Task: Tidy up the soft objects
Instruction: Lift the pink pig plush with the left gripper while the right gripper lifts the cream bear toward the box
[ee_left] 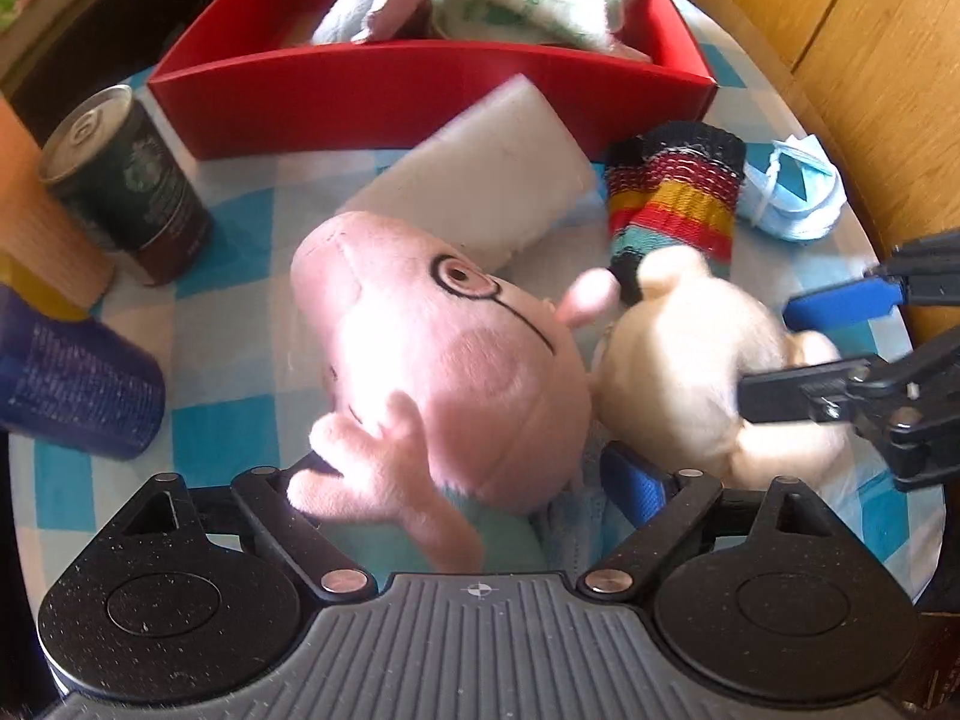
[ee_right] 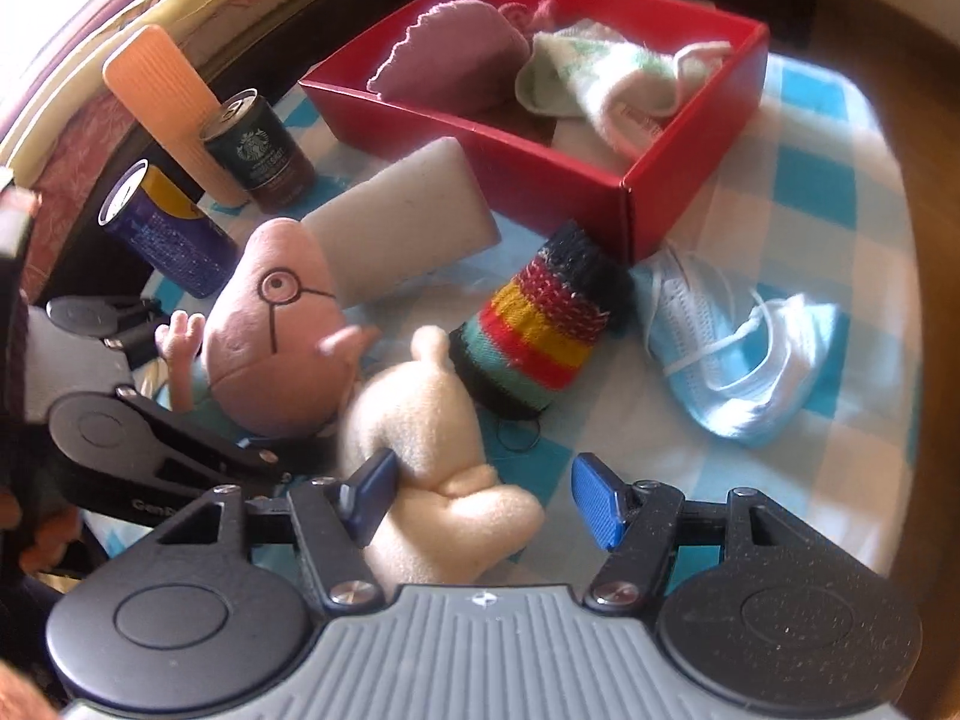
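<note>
The left gripper (ee_left: pixel 474 480) hangs over the pink pig toy (ee_left: pixel 444 360), its jaws spread wide with the toy's body between them. Only one blue pad (ee_left: pixel 636 483) shows, beside the toy's teal shirt; the other pad is hidden behind the toy's pink arm, so whether either pad presses on the toy cannot be told.

The right gripper (ee_right: pixel 480 498) stands about half open around the cream plush (ee_right: pixel 432 456). Its left pad (ee_right: pixel 372 495) touches the plush's side, while the right pad (ee_right: pixel 597 501) stands clear of it, with checked cloth (ee_right: pixel 810 252) showing in the gap. The plush lies on the cloth and is not clamped. Its face is turned away, so what kind of toy it is cannot be made out.

The pig toy and plush lie touching. Behind them a white foam block (ee_left: pixel 492 180) leans, blurred at its top edge, and a striped knit (ee_right: pixel 540 330) lies just beside the plush. A blue face mask (ee_right: pixel 744 360) sits further right.

The red box (ee_left: pixel 420 96) at the back holds a pink cloth (ee_right: pixel 456 60) and a white-green cloth (ee_right: pixel 600 78), both partly cut off by its wall. Two cans (ee_right: pixel 258 144) and an orange block (ee_right: pixel 162 96) stand at the left edge, and in the left wrist view the purple can is cropped.
</note>
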Tool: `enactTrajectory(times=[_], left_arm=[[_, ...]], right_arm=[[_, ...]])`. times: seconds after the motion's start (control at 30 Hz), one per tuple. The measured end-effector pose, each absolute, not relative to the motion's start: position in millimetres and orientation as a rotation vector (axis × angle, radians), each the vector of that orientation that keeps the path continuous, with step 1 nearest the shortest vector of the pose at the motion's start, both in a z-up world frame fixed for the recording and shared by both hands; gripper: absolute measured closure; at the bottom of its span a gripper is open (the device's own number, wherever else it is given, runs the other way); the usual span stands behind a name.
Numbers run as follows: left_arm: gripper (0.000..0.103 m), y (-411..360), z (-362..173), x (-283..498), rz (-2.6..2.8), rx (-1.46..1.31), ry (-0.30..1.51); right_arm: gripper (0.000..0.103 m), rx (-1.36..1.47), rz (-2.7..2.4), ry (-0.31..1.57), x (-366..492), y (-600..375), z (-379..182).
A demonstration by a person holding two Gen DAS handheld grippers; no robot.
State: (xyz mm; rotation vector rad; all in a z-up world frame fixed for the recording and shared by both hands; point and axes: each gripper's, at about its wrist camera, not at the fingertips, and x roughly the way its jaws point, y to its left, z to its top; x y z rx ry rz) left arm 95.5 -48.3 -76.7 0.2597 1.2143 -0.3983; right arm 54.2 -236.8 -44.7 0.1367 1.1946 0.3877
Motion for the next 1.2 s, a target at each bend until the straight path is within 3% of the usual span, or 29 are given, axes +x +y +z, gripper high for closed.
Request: enactTrajectory(times=[0.33,0.5,0.77,1.2], left_arm=[[0.029,-40.7,-75.5,94.4,-0.381,0.201,1.216],[0.036,-32.6,-71.9,95.7,-0.377,0.13,1.221],[0.037,-6.9,-47.3,99.8,-0.376,-0.026,1.185],[0.037,-21.2,-11.1,91.7,-0.383,-0.01,1.079]], right_arm=[[0.057,0.16,0.425,1.231,51.1,-218.6,-60.2],[0.077,0.129,0.451,1.216,44.2,-204.1,-59.5],[0.08,0.244,0.437,1.149,39.1,-227.4,-40.4],[0.08,0.322,0.42,1.038,38.1,-239.3,-14.9]])
